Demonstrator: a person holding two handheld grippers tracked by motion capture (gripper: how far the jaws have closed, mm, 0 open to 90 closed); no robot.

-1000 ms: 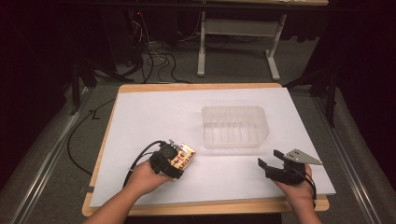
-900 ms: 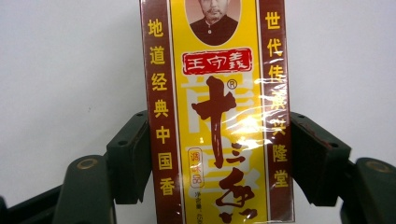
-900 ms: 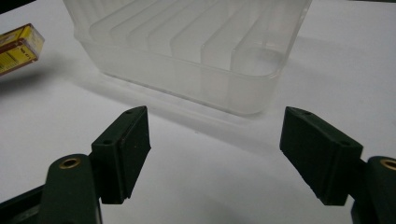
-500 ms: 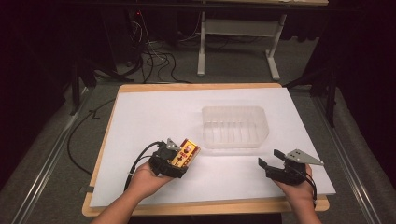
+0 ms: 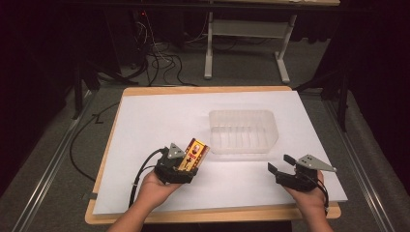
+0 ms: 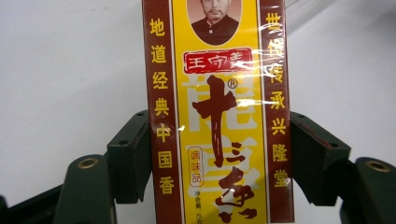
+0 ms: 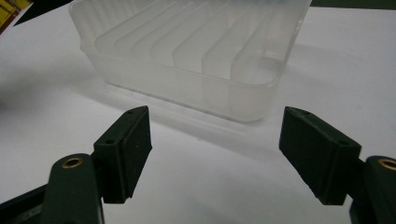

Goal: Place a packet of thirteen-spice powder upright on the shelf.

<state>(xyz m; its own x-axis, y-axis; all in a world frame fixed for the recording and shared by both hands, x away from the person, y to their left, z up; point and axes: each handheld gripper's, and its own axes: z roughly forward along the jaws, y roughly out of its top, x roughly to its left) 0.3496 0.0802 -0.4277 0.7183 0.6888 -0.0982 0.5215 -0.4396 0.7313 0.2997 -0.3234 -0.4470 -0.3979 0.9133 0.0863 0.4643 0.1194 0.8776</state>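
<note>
A yellow and dark red seasoning box (image 5: 194, 153) with Chinese print is held above the white table sheet at front left. My left gripper (image 5: 186, 162) is shut on it; in the left gripper view both pads (image 6: 133, 154) press the box (image 6: 219, 121) on its two long sides. A clear ribbed plastic tub (image 5: 243, 130) stands empty at the middle of the table, to the right of the box. My right gripper (image 5: 279, 164) rests at front right, open, with nothing between its fingers. In the right gripper view the tub (image 7: 187, 51) lies just ahead of the jaws.
The white sheet (image 5: 159, 116) covers a wooden table (image 5: 212, 215) whose front edge lies just under both hands. A black cable (image 5: 142, 174) trails from the left gripper. Dark floor, cables and a metal stand (image 5: 246, 48) lie beyond the far edge.
The left gripper has carried the box a little to the right and up, toward the tub. The right gripper has stayed where it was.
</note>
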